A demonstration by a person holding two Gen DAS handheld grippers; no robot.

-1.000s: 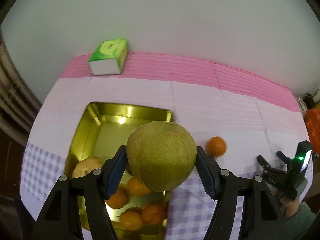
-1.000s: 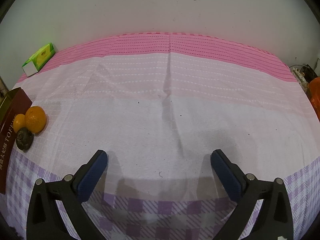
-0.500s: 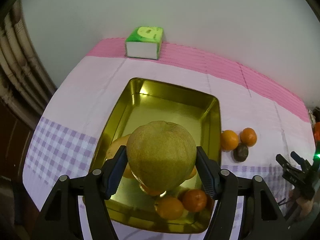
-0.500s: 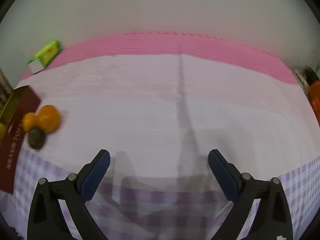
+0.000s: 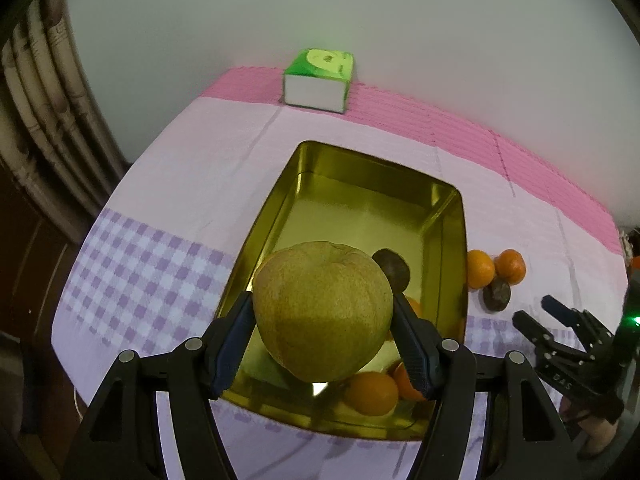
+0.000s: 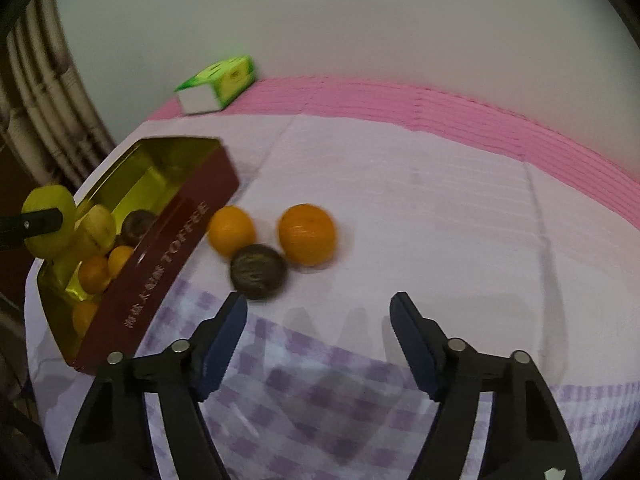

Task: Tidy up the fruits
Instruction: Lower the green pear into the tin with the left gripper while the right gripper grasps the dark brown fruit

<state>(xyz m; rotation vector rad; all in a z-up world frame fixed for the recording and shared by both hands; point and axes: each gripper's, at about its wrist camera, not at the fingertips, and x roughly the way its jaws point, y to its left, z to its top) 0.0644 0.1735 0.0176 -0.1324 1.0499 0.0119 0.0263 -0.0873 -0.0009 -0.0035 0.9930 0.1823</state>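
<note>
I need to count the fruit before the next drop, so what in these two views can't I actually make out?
- Left wrist view: the pear in the left gripper hides much of the tin floor, so the oranges beneath can't be counted.
- Right wrist view: the tin's red wall screens its near side; the loose oranges and dark fruit are motion-blurred.
- Left wrist view: the right gripper sits at the frame edge, its fingers small.

Grippers: look and build
Left gripper (image 5: 323,316), right gripper (image 6: 318,322): black plastic arms, silver screw heads, dark blue ribbed pads (image 6: 224,340); green light on right unit
</note>
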